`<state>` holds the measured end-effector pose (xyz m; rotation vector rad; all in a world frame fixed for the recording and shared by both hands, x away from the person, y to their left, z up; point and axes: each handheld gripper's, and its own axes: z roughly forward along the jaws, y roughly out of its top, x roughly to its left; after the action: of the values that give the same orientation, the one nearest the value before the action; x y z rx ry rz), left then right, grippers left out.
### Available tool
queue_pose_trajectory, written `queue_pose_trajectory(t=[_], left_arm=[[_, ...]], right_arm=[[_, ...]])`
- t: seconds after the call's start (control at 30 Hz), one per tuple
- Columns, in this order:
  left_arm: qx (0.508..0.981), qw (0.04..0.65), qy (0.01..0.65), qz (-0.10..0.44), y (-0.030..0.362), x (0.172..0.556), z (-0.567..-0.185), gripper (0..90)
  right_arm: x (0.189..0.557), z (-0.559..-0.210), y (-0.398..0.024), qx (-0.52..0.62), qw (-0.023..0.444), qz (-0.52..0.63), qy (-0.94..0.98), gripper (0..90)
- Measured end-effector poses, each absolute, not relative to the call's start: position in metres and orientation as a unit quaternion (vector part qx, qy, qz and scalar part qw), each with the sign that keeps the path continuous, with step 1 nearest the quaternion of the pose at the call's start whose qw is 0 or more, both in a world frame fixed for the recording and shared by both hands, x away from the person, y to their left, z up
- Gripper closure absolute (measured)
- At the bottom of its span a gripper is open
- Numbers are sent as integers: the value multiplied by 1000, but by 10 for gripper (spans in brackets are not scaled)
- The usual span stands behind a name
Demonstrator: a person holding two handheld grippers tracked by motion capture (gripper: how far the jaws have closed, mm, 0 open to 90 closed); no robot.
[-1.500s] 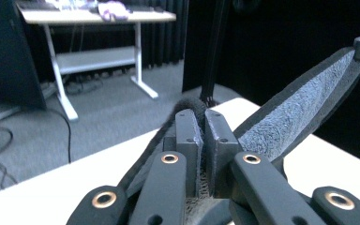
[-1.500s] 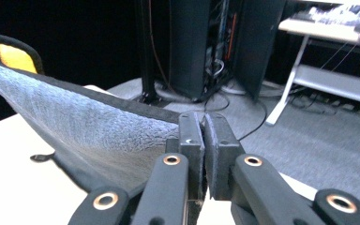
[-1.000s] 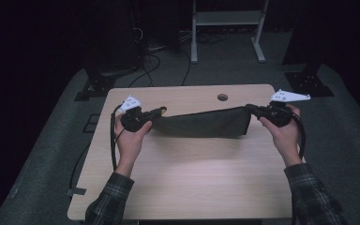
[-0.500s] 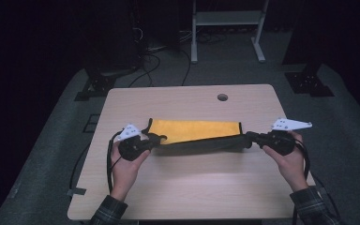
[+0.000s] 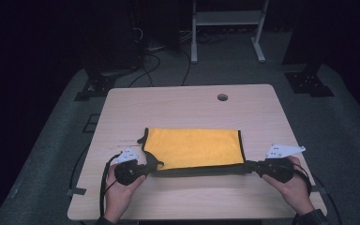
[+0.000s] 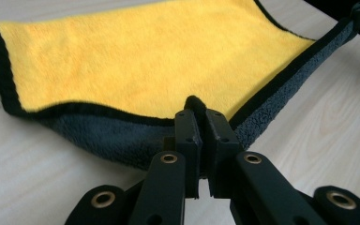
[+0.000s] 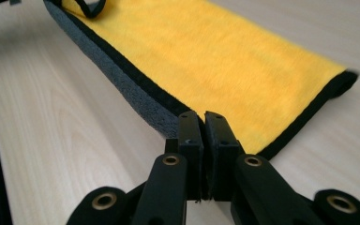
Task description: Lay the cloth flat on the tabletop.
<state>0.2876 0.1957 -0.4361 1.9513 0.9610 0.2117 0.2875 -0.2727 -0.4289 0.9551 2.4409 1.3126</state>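
While flat, the towel [image 5: 194, 147] spans both clamped hand-held grippers.

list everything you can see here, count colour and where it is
towel: 1, yellow on top with a dark grey underside and black edging, lying spread in the near middle of the table, its near edge held at both corners
table: 1, light wood with a small round hole near the far edge, centre of the high view
white frame: 1, white, on the floor beyond the table
cables: several, black, on the floor at far left
left gripper: 1, black, jaws shut on the towel's near left corner
right gripper: 1, black, jaws shut on the towel's near right corner
hands: 2, at the table's near edge, one on each gripper
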Motion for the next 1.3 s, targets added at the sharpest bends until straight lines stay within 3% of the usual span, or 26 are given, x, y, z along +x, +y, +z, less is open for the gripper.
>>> queue_pose_trajectory(t=[0.17,0.5,0.73,0.9,1.07,1.3], left_arm=[[780,486,381,105,197,294,-416,851],[740,547,339,197,193,323,-323,853],[712,587,295,249,193,302,-263,853],[694,611,272,267,199,272,-237,852],[704,597,281,263,198,266,-238,852],[739,550,331,205,188,310,-294,851]], right_arm=[[290,-418,-273,322,122,455,821,851],[325,-337,-276,307,213,510,775,851],[311,-271,-280,271,268,550,743,852],[285,-243,-280,241,290,570,730,852],[276,-238,-278,232,296,572,729,852],[313,-290,-276,282,270,529,754,852]])
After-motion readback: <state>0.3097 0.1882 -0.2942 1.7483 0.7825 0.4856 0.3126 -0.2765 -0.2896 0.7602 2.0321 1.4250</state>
